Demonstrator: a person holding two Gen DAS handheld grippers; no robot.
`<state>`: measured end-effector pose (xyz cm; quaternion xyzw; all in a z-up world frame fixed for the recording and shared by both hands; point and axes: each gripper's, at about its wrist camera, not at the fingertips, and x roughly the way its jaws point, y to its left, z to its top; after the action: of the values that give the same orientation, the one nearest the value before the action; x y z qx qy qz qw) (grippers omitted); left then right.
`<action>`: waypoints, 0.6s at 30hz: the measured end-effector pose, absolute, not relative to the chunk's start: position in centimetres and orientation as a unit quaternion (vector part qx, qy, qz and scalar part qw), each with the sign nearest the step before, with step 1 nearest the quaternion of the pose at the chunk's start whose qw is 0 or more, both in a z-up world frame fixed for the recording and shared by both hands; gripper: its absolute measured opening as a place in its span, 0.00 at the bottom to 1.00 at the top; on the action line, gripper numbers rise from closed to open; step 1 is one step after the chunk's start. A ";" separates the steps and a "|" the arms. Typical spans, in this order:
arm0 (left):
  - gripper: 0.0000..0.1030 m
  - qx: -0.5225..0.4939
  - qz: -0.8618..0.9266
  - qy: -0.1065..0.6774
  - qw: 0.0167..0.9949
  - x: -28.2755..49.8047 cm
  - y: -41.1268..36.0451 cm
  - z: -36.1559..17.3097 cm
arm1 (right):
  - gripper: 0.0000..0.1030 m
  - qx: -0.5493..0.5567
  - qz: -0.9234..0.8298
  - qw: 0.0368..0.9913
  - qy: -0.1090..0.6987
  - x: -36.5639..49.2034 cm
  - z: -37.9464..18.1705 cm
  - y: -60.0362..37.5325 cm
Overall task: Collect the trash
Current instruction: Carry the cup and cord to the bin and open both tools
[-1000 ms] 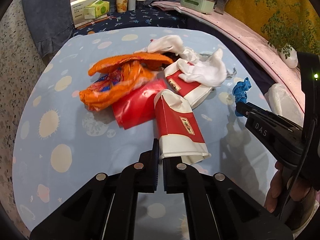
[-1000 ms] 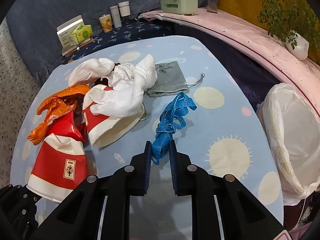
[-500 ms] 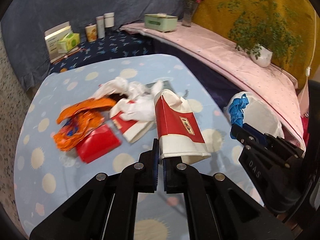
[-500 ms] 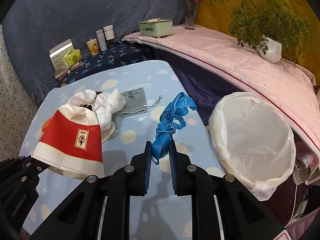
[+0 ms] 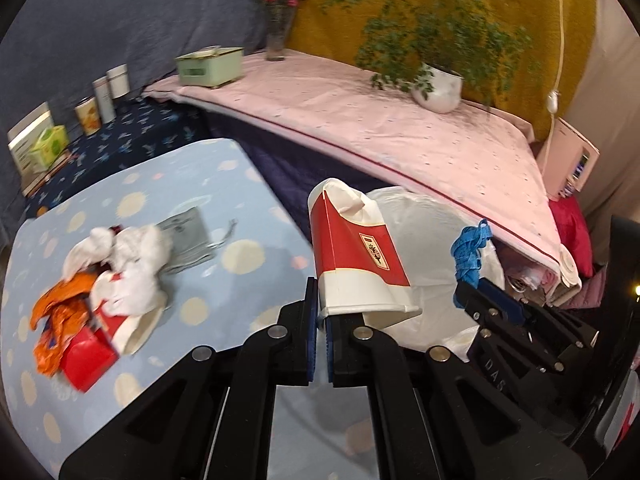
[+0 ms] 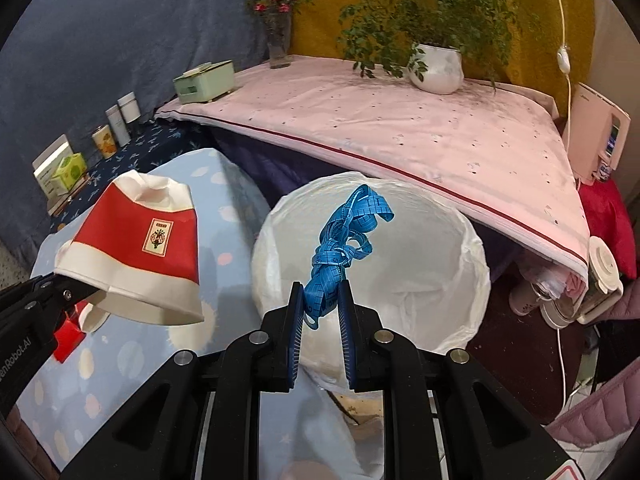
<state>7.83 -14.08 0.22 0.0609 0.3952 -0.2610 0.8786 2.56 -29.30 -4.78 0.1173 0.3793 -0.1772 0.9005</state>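
Note:
My left gripper (image 5: 319,312) is shut on the rim of a crushed red and white paper cup (image 5: 356,256) and holds it in the air at the table's right edge, next to the white-lined trash bin (image 5: 424,232). The cup also shows in the right wrist view (image 6: 140,248). My right gripper (image 6: 320,304) is shut on a bundle of blue measuring tape (image 6: 344,240), held above the open bin (image 6: 400,280). The tape also shows in the left wrist view (image 5: 470,252).
On the blue dotted table (image 5: 224,184) lie white tissues (image 5: 132,256), a grey pouch (image 5: 188,240), an orange wrapper (image 5: 60,312), a red packet (image 5: 86,360) and another red and white cup (image 5: 136,320). A pink-covered bench (image 6: 400,128) runs behind the bin.
Both grippers swung right, away from the trash pile on the table. The tape now hangs over the bin opening and the cup is beside the bin. Both grips stayed shut.

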 end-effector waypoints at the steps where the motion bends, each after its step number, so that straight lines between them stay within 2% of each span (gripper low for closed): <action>1: 0.03 0.063 -0.265 0.396 0.877 8.0 -14.8 0.2 | 0.16 0.120 -0.182 0.899 0.380 2.5 -5.0 -29.9; 14: 0.05 0.070 -0.313 0.408 0.855 10.6 -21.4 -1.6 | 0.18 0.143 -0.218 0.886 0.383 3.1 -6.4 -34.4; 15: 0.11 0.072 -0.311 0.408 0.855 10.7 -21.6 -1.7 | 0.19 0.142 -0.220 0.887 0.381 3.2 -6.3 -34.5; 16: 0.23 0.073 -0.308 0.409 0.856 10.8 -21.7 -1.8 | 0.21 0.141 -0.223 0.886 0.381 3.2 -6.3 -34.5; 18: 0.40 0.071 -0.300 0.410 0.858 11.2 -21.6 -1.8 | 0.27 0.141 -0.226 0.886 0.378 3.2 -6.1 -34.6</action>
<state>11.17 -21.57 -1.75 0.0714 0.4103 -0.2997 0.8583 3.25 -34.60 -6.11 0.1414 0.3781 -0.2262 0.8865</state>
